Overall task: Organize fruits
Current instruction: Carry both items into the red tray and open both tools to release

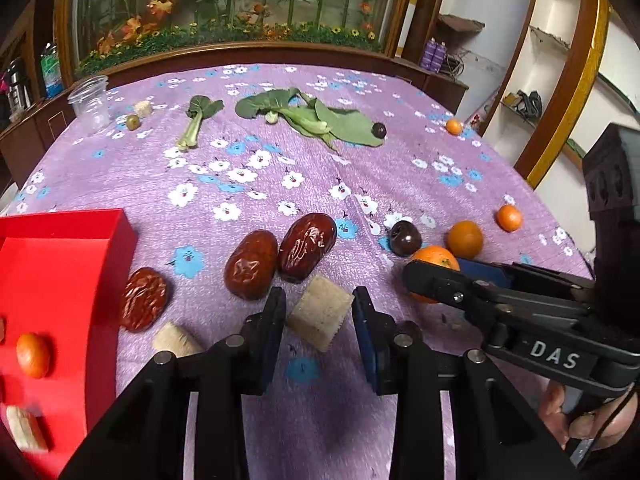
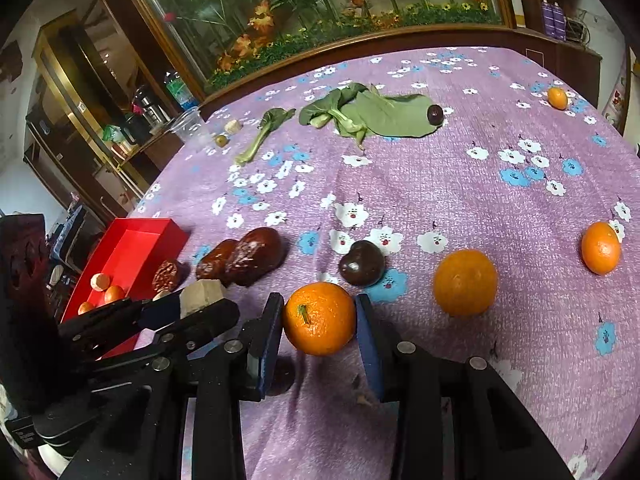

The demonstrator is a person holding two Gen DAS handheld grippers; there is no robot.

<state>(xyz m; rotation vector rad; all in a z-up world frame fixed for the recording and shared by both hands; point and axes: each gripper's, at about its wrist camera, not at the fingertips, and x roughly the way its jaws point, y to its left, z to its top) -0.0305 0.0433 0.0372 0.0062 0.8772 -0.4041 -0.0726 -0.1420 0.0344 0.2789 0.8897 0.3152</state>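
Note:
My left gripper (image 1: 320,316) is open, its jaws on either side of a beige cube (image 1: 320,318) on the purple cloth, with small gaps. My right gripper (image 2: 318,320) is closed around an orange mandarin (image 2: 319,318) that rests on the cloth, both pads touching it; it also shows in the left wrist view (image 1: 434,260). Three red dates (image 1: 252,264) lie ahead of the left gripper. A red tray (image 1: 60,300) at the left holds a small orange fruit (image 1: 33,355) and beige pieces. More mandarins (image 2: 464,282) and a dark plum (image 2: 361,263) lie nearby.
Green leaves (image 1: 320,118) and a stalk (image 1: 196,124) lie at the far side, with a clear plastic cup (image 1: 90,104), a small green fruit (image 1: 133,122) and another dark fruit (image 1: 379,130). A second beige cube (image 1: 176,340) lies beside the tray. A wooden cabinet with a planted display stands behind the table.

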